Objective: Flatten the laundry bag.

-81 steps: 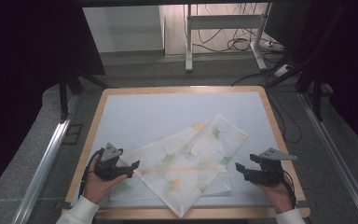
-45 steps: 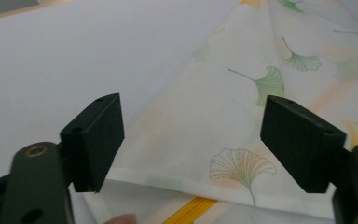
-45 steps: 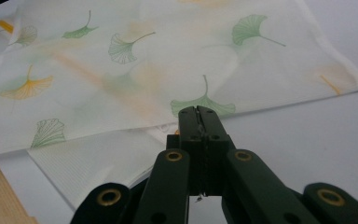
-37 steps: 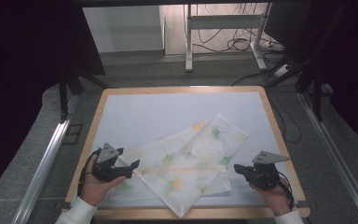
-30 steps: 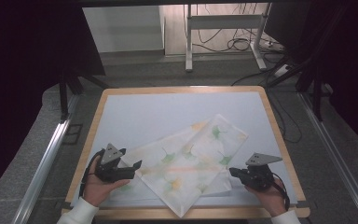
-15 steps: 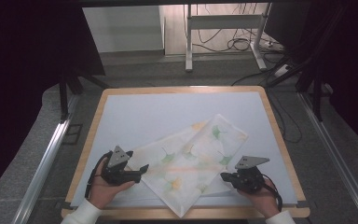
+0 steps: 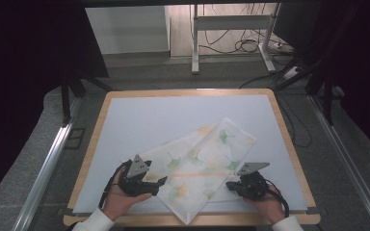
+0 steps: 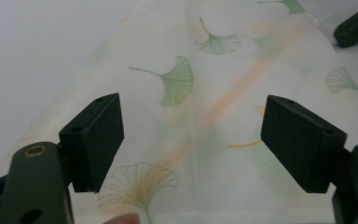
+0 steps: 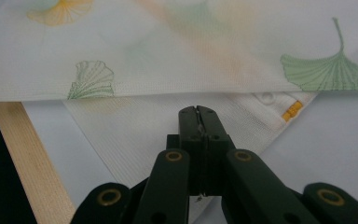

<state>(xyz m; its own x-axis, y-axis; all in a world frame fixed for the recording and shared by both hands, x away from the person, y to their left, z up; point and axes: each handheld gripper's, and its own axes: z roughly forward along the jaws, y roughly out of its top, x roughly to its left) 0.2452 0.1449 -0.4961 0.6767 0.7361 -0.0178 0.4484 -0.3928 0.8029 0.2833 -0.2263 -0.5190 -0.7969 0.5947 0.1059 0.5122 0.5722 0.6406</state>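
On the left, the left hand-held gripper [image 7: 160, 182] sits at the near left edge of the cloth [image 7: 200, 166], jaws spread wide with nothing pinched; in the left gripper view the ginkgo-leaf print runs flat between the two black pads. That cloth is a thin, pale, folded piece lying diagonally on the near half of the counter [image 7: 139, 120], one corner pointing at the person, another reaching toward the far right. It looks light and limp, so it should drape and slide easily on the smooth white surface; I'd take it by a corner or hem, where the layers are exposed, rather than mid-panel. Across to the right, the right hand-held gripper [image 9: 198, 112] has its jaws pressed together, tip hovering over a lower layer that peeks out under the top fold, with a small yellow tag [image 9: 292, 111] nearby. No fabric shows caught between those jaws. The counter's wooden rim [image 9: 25, 154] runs close by, so little room near; plenty of bare surface lies beyond.
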